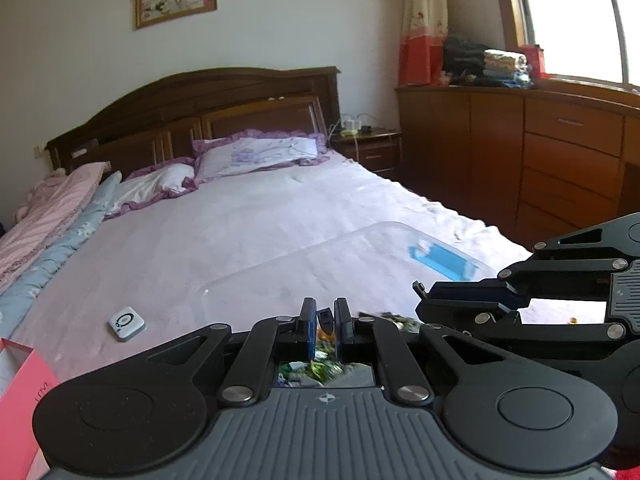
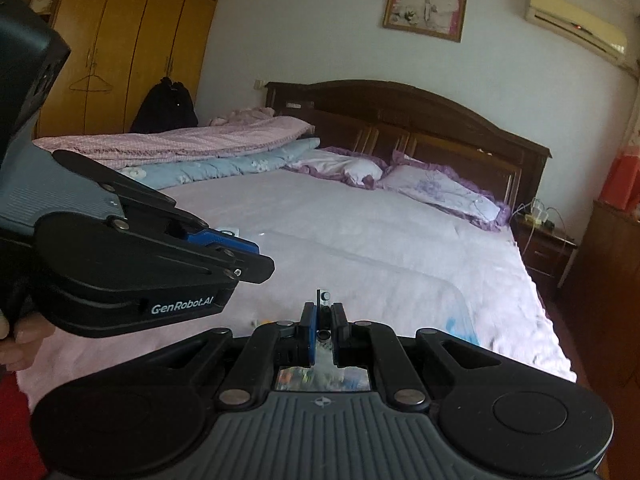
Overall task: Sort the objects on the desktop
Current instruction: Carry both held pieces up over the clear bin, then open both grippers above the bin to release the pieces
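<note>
Desktop objects are mostly out of sight right now: just a colourful jumble peeking between and below the left gripper, too blurred to name, down at the near edge of the bed. Left jaws are drawn almost together, a small dark piece showing in the slit, though I can't say for sure it's pinched. Right gripper is shut too, with a thin little metal tab poking up from between its pads, apparently clamped. A clear storage box with a blue latch lies on the sheet ahead of both tools, and a small white device sits alone off to the left. Here's the worry: that tab is held by a sliver, so any twist could flick it into the bedding. And the two grippers ride close together, so a careless swing could knock them.
</note>
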Demonstrator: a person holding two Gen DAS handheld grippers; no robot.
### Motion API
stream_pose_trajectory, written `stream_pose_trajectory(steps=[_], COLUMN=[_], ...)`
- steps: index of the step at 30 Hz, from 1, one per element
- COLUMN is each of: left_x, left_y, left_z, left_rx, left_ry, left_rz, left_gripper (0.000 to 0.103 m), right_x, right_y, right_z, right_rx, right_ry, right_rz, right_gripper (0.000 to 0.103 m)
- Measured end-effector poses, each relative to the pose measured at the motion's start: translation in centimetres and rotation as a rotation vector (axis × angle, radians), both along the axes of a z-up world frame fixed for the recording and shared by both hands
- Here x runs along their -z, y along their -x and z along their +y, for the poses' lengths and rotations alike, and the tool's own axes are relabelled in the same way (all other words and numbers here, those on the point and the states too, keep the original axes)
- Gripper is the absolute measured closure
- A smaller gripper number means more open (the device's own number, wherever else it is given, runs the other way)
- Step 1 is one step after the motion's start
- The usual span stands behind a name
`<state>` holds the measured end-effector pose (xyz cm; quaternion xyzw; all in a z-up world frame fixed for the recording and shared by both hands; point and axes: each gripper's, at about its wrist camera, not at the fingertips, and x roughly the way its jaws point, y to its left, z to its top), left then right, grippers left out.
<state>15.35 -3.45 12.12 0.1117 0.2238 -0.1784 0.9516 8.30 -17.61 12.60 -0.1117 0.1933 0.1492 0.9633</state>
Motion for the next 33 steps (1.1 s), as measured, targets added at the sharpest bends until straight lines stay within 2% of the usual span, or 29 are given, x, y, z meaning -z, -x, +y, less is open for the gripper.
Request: stream_pose_trajectory(steps=[13,17,21,25,29,33], left_x=[1.5,1.9,2.1,2.0,2.1,2.6], left_y=[-4.0,-4.0,-3.7,-2.8,-1.4,0.9], left_z=[-0.3,-0.3,-0.3,0.0,0.8,1.4], left_rx=[-0.011,-0.011,-0.008,-0.012,-0.022,-0.023], left_ry=[-0.021,-0.027,-0.030,-0.028,-0.019,-0.027], left_rz=[0.030,0.035,0.038,0.040,0.049,0.057], left_gripper=[0.089,0.087,0.085,0.073,0.053,0.043], right_x=[1.8,2.6,3.0,3.0,3.1,3.6], right_y=[-6.5,-7.3,-7.3,-6.7,-4.8,-2.6], right_z=[1.0,0.9,0.8,0.5,0.0,-0.9], right_rx=[0.025,0.035,0.036,0.043,0.051,0.061], right_ry=[0.007,0.009,0.016,0.011,-0.005,-0.025], right_rz=[0.021,0.028,0.025,0.024,0.022,0.048], right_gripper=[0.095,0.089,0.089,0.089,0.086,0.081])
